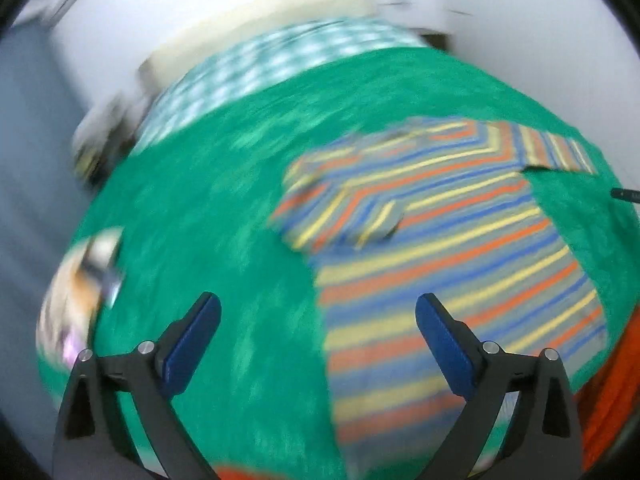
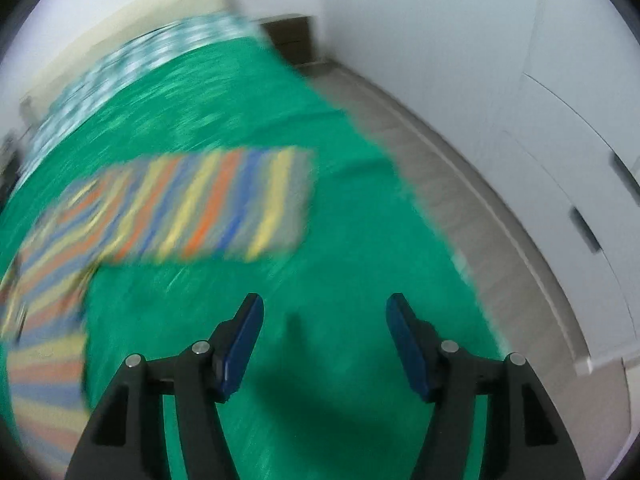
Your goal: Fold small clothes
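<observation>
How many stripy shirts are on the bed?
1. The shirt lies flat on the green blanket, one sleeve folded in, ahead of the open left claw. Blur could hide others.

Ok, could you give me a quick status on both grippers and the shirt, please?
Left gripper open, empty, over shirt edge. Right gripper open, empty, over bare blanket. Shirt flat, one sleeve folded in. Nothing in the way.

Motion blur smears both views. Striped shirt (image 2: 168,208) cut off at left edge; object (image 1: 80,280) at bed's edge unidentifiable.
</observation>
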Demonstrator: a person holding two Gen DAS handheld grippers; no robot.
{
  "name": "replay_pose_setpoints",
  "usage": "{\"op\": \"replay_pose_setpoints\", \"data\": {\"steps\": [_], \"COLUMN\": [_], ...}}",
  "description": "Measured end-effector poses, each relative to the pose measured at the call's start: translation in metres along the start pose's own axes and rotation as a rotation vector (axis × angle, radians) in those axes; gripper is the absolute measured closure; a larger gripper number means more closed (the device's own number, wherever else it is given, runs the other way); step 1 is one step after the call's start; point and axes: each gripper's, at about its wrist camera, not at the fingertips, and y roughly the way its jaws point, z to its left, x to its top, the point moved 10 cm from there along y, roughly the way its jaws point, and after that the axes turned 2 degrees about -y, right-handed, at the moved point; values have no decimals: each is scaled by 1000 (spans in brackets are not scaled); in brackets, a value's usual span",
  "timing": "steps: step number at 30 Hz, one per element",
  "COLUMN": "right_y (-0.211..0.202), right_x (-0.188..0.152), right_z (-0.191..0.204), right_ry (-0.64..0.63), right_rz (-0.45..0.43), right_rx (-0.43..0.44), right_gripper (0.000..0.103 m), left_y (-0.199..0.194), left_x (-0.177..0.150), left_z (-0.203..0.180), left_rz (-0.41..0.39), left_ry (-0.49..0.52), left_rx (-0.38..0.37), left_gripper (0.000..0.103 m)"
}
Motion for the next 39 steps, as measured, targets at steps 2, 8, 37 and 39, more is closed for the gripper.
{"op": "replay_pose_setpoints", "data": {"steps": [2, 8, 37, 39], "right_y": [-19, -68, -86, -83], "right_x": [-33, -121, -166, -166], "right_z": [30, 83, 128, 122], "right_ry": [-30, -43, -256, -228], "right_rz": [14, 44, 48, 64], "right_rx": [92, 218, 159, 158], "right_gripper": [40, 40, 40, 40], "left_y": [46, 176, 210, 200], "left_x": [14, 20, -113, -120], "left_z": [-19, -51, 260, 269], "left_rz": [53, 235, 458, 449], "left_ry": [73, 209, -745, -745], "left_rx": [-21, 47, 365, 407], "left_gripper": [4, 13, 87, 46]}}
